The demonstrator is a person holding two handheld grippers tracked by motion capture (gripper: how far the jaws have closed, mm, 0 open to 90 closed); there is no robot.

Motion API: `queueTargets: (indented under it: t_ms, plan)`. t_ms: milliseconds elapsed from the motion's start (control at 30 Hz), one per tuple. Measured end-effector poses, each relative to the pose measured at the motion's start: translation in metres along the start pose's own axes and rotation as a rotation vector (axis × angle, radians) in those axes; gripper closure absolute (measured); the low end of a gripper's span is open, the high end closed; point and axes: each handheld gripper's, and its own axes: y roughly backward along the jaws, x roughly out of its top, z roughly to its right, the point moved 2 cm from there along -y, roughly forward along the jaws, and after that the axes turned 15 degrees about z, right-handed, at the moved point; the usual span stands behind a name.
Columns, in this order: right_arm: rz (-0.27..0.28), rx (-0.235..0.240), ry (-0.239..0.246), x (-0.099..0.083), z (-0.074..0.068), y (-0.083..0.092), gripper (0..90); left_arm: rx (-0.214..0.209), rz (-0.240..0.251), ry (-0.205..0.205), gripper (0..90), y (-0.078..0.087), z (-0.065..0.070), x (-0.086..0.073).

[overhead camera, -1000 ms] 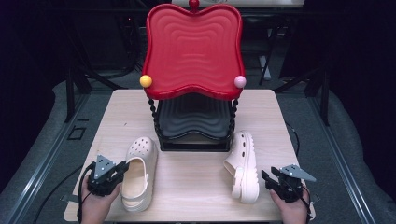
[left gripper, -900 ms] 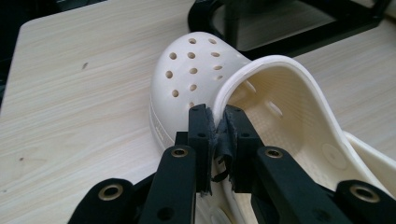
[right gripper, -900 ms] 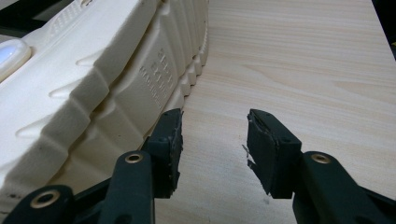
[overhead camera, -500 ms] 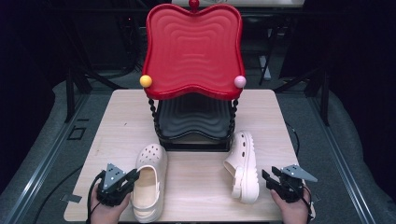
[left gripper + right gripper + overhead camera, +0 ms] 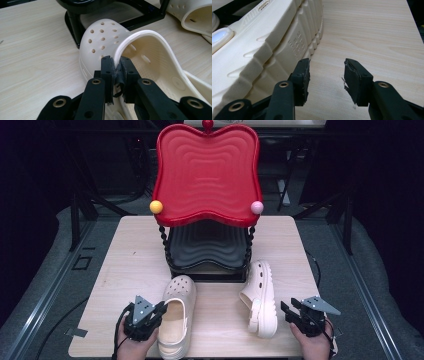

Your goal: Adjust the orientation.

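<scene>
We see the left gripper [image 5: 161, 310] clenched on the side rim of a cream clog [image 5: 176, 318], its pads pinching the rim just behind the perforated toe, as the left gripper view [image 5: 116, 67] confirms. This clog rests sole-down on the wooden desk [image 5: 130, 255], toe touching or nearly touching the black base of a red two-tier rack [image 5: 207, 170]. A second clog [image 5: 260, 295] lies tipped on its side to the right. The right gripper [image 5: 286, 310] is released, jaws apart above bare desk just beside that clog's ridged sole [image 5: 274, 45].
</scene>
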Motion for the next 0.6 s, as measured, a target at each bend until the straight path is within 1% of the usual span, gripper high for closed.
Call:
queueTargets:
  t_ms: [67,133,167,200,233,267,300,333,400,467,533,567,600]
  plan:
    - [0.011,0.001,-0.006,0.001,0.000,0.000,56.4,-0.011,-0.004,-0.007,82.8,-0.005,0.004,0.000]
    - [0.022,-0.003,0.002,0.002,0.000,0.002,58.1,-0.014,-0.001,0.002,82.7,-0.009,0.008,0.000]
    - [0.033,-0.007,0.008,0.004,-0.001,0.003,58.9,-0.012,-0.001,-0.009,82.6,-0.012,0.009,0.000]
    - [0.052,-0.009,0.011,0.006,-0.002,0.005,61.5,-0.014,0.003,-0.004,82.4,-0.013,0.009,-0.001]
    - [0.061,0.000,0.011,0.008,-0.003,0.006,63.3,-0.026,0.009,0.019,82.3,-0.014,0.009,-0.002]
    - [0.070,0.002,0.016,0.010,-0.005,0.008,64.5,-0.034,0.013,0.025,82.2,-0.015,0.010,-0.002]
    - [0.086,0.002,0.025,0.012,-0.006,0.010,66.9,-0.034,0.009,0.004,82.1,-0.014,0.012,-0.003]
    - [0.098,0.005,0.037,0.015,-0.008,0.013,69.4,-0.035,0.012,-0.003,82.0,-0.015,0.014,-0.003]
    - [0.121,0.009,0.059,0.020,-0.013,0.017,74.8,-0.038,0.014,-0.001,81.5,-0.015,0.015,-0.004]
    - [0.143,0.021,0.074,0.025,-0.019,0.020,78.5,-0.041,0.018,-0.004,80.8,-0.015,0.016,-0.005]
    - [0.163,0.052,0.080,0.030,-0.028,0.023,82.3,-0.042,0.023,-0.004,80.3,-0.015,0.016,-0.006]
    - [0.169,0.061,0.084,0.031,-0.031,0.024,83.3,-0.047,0.022,0.000,79.7,-0.015,0.015,-0.006]
    - [0.170,0.075,0.099,0.033,-0.036,0.024,84.2,-0.051,0.030,0.011,78.3,-0.014,0.014,-0.007]
